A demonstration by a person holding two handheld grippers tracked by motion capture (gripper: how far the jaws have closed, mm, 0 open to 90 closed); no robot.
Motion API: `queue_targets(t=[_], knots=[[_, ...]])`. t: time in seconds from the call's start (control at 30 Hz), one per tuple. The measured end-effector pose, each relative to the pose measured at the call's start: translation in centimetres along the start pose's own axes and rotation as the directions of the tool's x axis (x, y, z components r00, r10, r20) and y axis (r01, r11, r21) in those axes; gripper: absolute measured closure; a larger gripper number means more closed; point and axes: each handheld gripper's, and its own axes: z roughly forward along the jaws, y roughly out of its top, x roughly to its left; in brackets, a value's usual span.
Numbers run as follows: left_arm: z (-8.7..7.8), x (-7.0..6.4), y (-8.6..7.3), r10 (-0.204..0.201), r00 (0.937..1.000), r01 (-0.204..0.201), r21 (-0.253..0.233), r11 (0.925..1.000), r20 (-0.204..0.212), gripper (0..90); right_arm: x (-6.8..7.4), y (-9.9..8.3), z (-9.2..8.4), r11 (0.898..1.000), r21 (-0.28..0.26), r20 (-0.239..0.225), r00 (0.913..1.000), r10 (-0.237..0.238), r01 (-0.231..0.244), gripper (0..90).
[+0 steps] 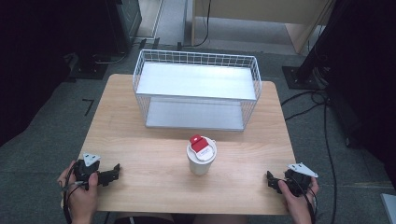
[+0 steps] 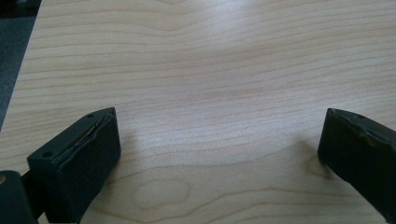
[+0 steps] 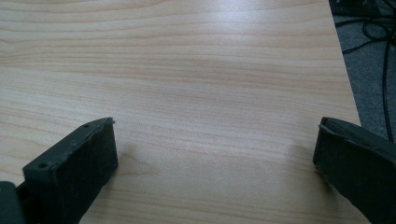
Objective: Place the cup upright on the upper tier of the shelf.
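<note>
In the gripper views, the left gripper point(image 2: 219, 140) and right gripper point(image 3: 215, 144) were held wide over bare table point(image 2: 210, 70). From the high view, a cup point(image 1: 201, 156) was seen mid-table between them, a rack point(image 1: 196, 88) behind.

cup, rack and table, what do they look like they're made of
Cup: likely paper or plastic, matt white wall, with a white lid bearing a red label; which one is hard to tell. Rack: white-coated metal wire, going by the thin grid mesh, with smooth pale shelf panels. Table: light wood or wood-look laminate, with grain lines and a soft sheen.
</note>
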Motion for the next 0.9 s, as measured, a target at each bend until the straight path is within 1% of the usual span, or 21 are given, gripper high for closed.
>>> queue_targets(t=[0.13,0.2,0.3,0.33,0.37,0.4,0.43,0.47,0.53,0.57,0.63,0.83,0.87,0.9], knots=[[0.0,0.0,0.0,-0.001,1.0000,0.001,0.000,1.0000,0.000,0.0,0.2,0.0,0.0,1.000,0.000,0.002,1.0000,0.004,-0.004,0.0],[0.0,0.0,0.0,-0.001,1.0000,0.001,0.000,1.0000,0.000,0.0,0.5,0.0,-0.2,1.000,-0.001,-0.007,1.0000,-0.003,0.003,0.0],[0.0,0.0,0.0,-0.001,1.0000,0.001,0.000,1.0000,0.000,0.0,1.1,0.2,-0.3,1.000,-0.010,-0.027,0.9996,0.005,-0.005,0.0],[0.0,0.0,0.0,-0.001,1.0000,0.001,0.000,1.0000,0.000,0.0,1.4,0.2,-0.4,1.000,-0.015,-0.033,0.9995,-0.003,0.002,0.0],[0.0,0.0,0.0,-0.001,1.0000,0.001,0.000,1.0000,0.000,0.0,1.4,0.2,-0.4,1.000,-0.015,-0.033,0.9995,-0.003,0.002,0.0],[0.0,0.0,0.0,-0.001,1.0000,0.001,0.000,1.0000,0.000,0.0,2.0,0.5,-0.4,1.000,-0.025,-0.045,0.9988,-0.017,0.016,0.0],[0.0,0.0,0.0,-0.001,1.0000,0.001,0.000,1.0000,0.000,0.0,2.0,0.5,-0.4,1.000,-0.025,-0.045,0.9988,-0.017,0.016,0.0],[0.0,0.0,0.0,-0.001,1.0000,0.001,0.000,1.0000,0.000,0.0,2.7,0.6,-0.6,0.999,-0.031,-0.056,0.9980,-0.028,0.027,0.0],[0.0,0.0,0.0,-0.002,1.0000,0.002,-0.001,1.0000,0.000,0.0,2.9,0.7,-0.6,0.999,-0.033,-0.059,0.9978,-0.029,0.027,0.0],[0.0,0.0,0.0,-0.002,1.0000,0.002,-0.001,1.0000,0.000,0.0,3.6,0.8,-0.7,0.999,-0.038,-0.070,0.9969,-0.038,0.036,0.0],[0.0,0.0,0.0,-0.002,1.0000,0.002,-0.001,1.0000,0.000,0.0,3.8,0.9,-0.7,0.998,-0.042,-0.070,0.9967,-0.042,0.039,0.0],[0.0,0.0,0.0,-0.002,1.0000,0.002,-0.001,1.0000,0.000,0.0,5.5,1.3,-0.9,0.996,-0.065,-0.098,0.9927,-0.070,0.064,0.0],[0.0,0.0,0.0,-0.002,1.0000,0.002,-0.001,1.0000,0.000,0.0,5.5,1.3,-0.9,0.996,-0.065,-0.098,0.9927,-0.070,0.064,0.0],[0.0,0.0,0.0,-0.002,1.0000,0.002,-0.001,1.0000,0.000,0.0,5.9,1.3,-0.9,0.996,-0.066,-0.106,0.9919,-0.071,0.064,0.0]])
